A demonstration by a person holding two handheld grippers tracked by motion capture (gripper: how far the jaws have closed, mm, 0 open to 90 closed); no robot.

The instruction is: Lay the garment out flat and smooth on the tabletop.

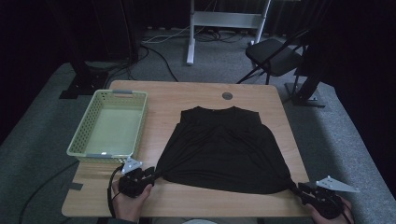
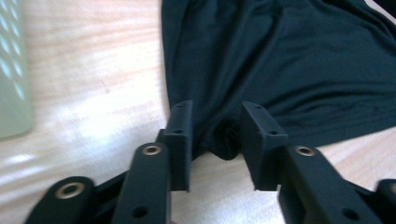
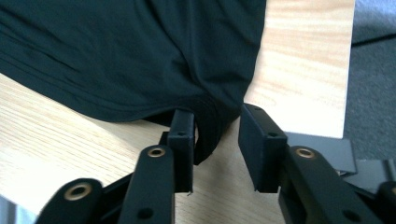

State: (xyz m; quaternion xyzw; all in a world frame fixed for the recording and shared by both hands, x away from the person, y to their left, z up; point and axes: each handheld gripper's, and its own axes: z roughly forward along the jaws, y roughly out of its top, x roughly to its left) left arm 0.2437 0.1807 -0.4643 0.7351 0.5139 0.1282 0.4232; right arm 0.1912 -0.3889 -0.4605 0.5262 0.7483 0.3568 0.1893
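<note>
The black sleeveless top point(image 1: 224, 149) is lying flat on the table point(image 1: 196, 91), neckline at 12 o'clock, hem toward the person. The left gripper point(image 1: 150, 174) is sitting at the 7 o'clock hem corner and the right gripper point(image 1: 299, 188) at the 5 o'clock corner. Both sets of jaws are standing apart, with a bunched corner of cloth lying loose between them and no pad pressing on it. The hem is fanning tight toward both corners, which suggests the garment is being spread flat, probably for folding. A pale green basket point(image 1: 79, 135), empty, is standing at 9 o'clock, just beside the top. A folding chair point(image 1: 273, 56) is standing beyond the table at 1 o'clock, obstructing nothing.
</note>
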